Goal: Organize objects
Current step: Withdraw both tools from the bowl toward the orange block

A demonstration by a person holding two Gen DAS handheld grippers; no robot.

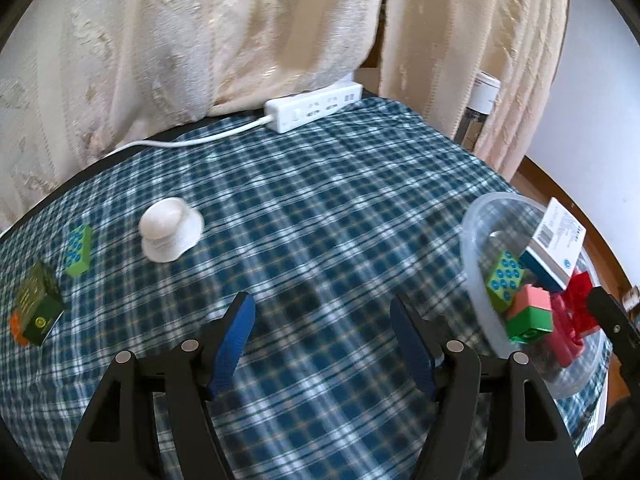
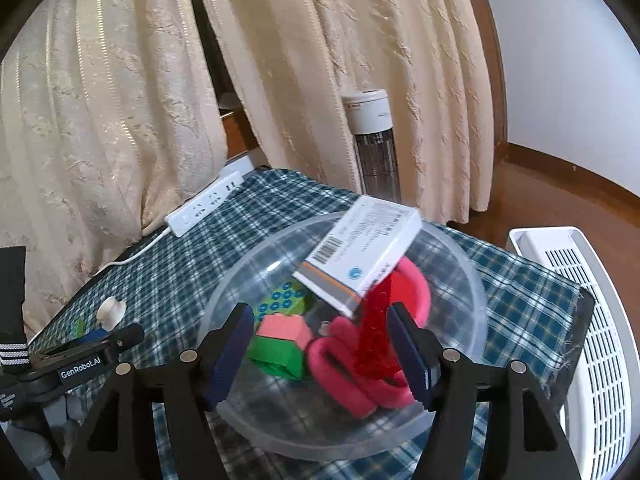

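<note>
While our left tongs (image 1: 322, 340) stand apart with nothing between their blue pads, they hang over bare checked cloth (image 1: 320, 208) low in the left wrist frame. Left of them on the desk lie a white knob (image 1: 170, 229), a green brick (image 1: 78, 250) with blue studs, and a dark green box (image 1: 38, 308) at the far left edge, an orange piece just showing under it. A white power strip (image 1: 314, 107) sits at the top centre, at the foot of the cream curtain (image 1: 200, 40), its cord trailing left. At the right of that frame the clear bowl (image 1: 474, 240) holds a second studded green brick (image 1: 505, 279), a pink and green block (image 1: 530, 314) and a white carton (image 1: 556, 240) leaning on the rim.

Our right tongs (image 2: 320, 342) are likewise parted and grip nothing; we see them poised over the bowl (image 2: 460, 264) at the middle of the right wrist frame. A red studded plate (image 2: 378, 328) stands on edge in the bowl just beside the right pad; we cannot tell whether it touches. Around it lie pink rings (image 2: 344, 376), the pink and green block (image 2: 280, 342) and the studded brick (image 2: 284, 298), with the carton (image 2: 362, 252) tilted across the top. At the lower left of this frame the left tongs (image 2: 92, 344) show, with a striped cuff (image 2: 14, 354) at the edge. A white slatted crate (image 2: 580, 300) stands at the right, off the desk.
</note>
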